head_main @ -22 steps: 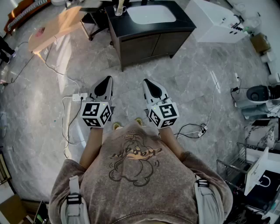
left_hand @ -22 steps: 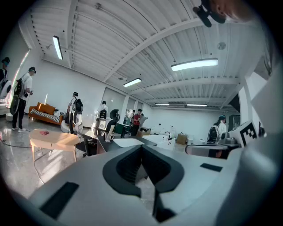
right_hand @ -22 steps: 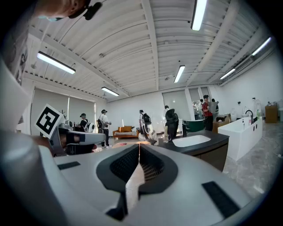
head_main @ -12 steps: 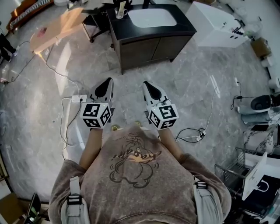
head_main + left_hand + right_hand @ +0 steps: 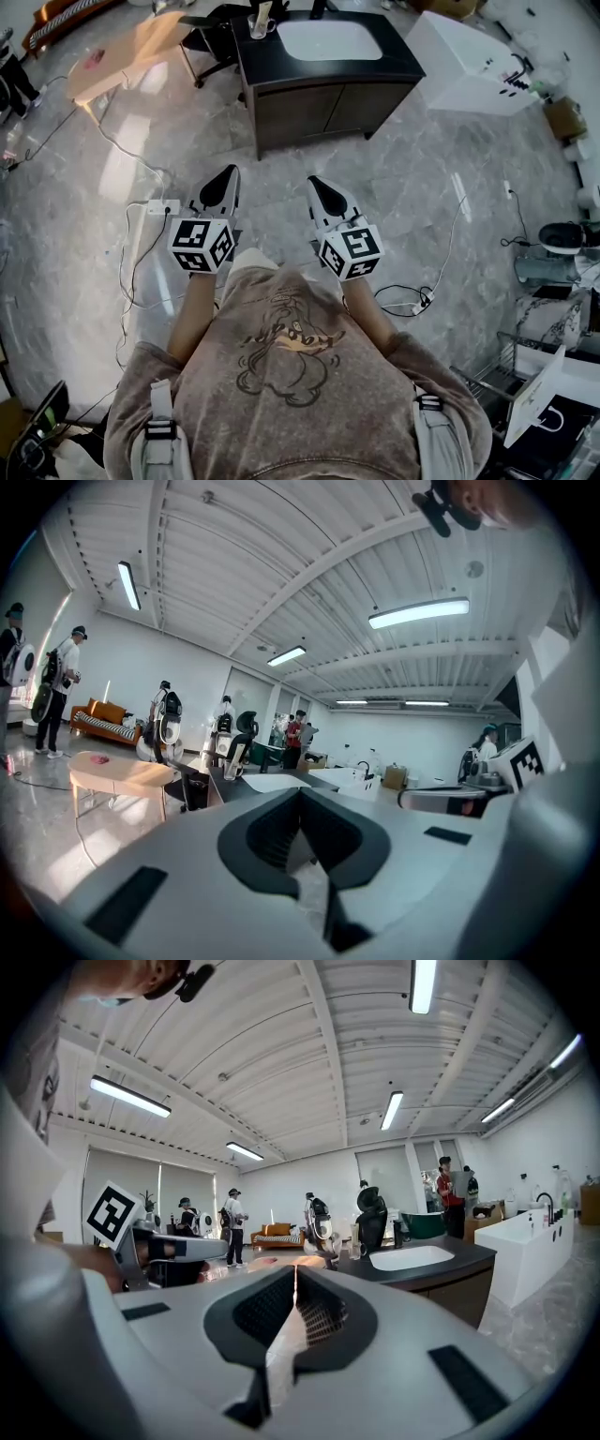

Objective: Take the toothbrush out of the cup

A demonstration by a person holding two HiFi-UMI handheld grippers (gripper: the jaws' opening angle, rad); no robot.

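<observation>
The left tool (image 5: pixel 228 176) is closed. Its two jaws meet at the tip, and nothing sits between them. The right tool (image 5: pixel 317 186) is closed too and holds nothing. The person holds both out in front, side by side near the middle of the head view. They point toward the top of the frame, over the grey floor (image 5: pixel 403 187).

Both tools are well apart from the dark bench (image 5: pixel 398 58), which stands at the top middle of the frame. A white sink (image 5: pixel 328 39) is set into the bench. The cup (image 5: pixel 256 28) stands on the bench's left end, just beside the sink. The toothbrush (image 5: pixel 264 10) is in the cup — it sticks up out of the top.

A light wooden table (image 5: pixel 131 47) is at the upper left. A white box (image 5: pixel 469 61) stands at the upper right, close to the bench. Thin cables (image 5: pixel 127 253) lie on the floor at the left of the frame.
</observation>
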